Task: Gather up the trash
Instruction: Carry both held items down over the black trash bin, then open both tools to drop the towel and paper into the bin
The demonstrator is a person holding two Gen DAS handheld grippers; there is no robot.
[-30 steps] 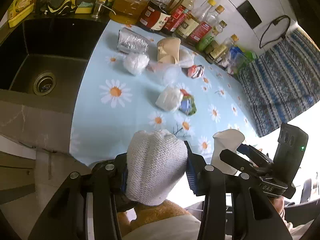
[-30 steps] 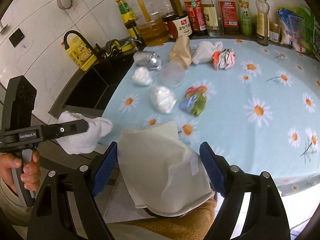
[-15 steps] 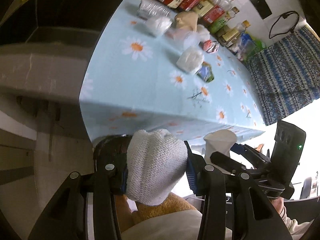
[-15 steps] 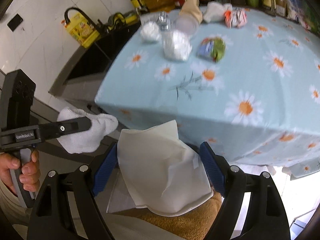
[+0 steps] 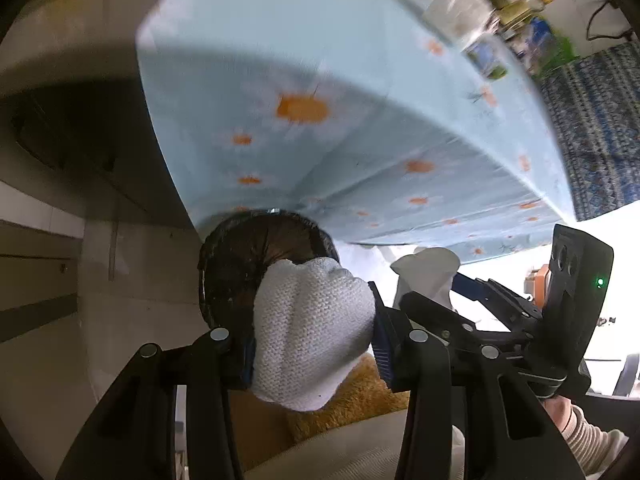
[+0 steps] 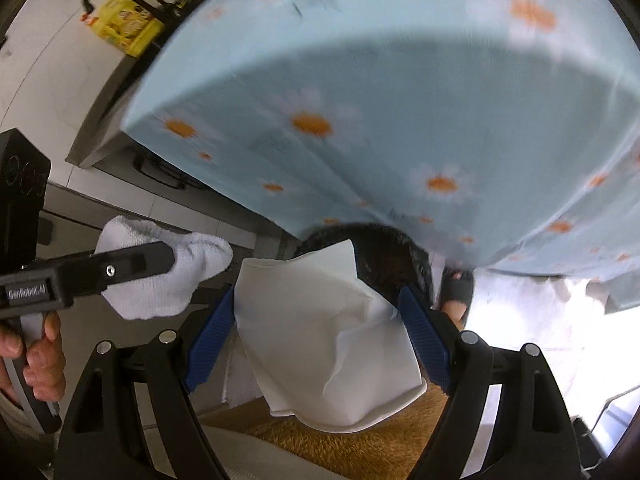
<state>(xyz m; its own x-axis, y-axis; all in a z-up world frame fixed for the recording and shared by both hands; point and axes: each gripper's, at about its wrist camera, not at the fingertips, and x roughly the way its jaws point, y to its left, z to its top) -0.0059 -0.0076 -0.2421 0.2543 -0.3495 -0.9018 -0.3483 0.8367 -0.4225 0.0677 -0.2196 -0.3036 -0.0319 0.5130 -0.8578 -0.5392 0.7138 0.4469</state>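
Both grippers have sunk below the table edge toward the black bin (image 5: 256, 264), left gripper (image 5: 312, 344) clamping a white cloth (image 5: 308, 328) and right gripper (image 6: 320, 332) a paper cup (image 6: 320, 340), with nothing dropped yet and more trash left on the table (image 5: 320, 60).

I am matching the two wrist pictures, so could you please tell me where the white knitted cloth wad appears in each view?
Left wrist view: the white knitted cloth wad sits centre-bottom, clamped in the left gripper.
Right wrist view: the same wad is at the left edge, mid-height, behind a black finger.
Shared landmark: the round black-lined trash bin, just below the hanging light-blue daisy tablecloth.
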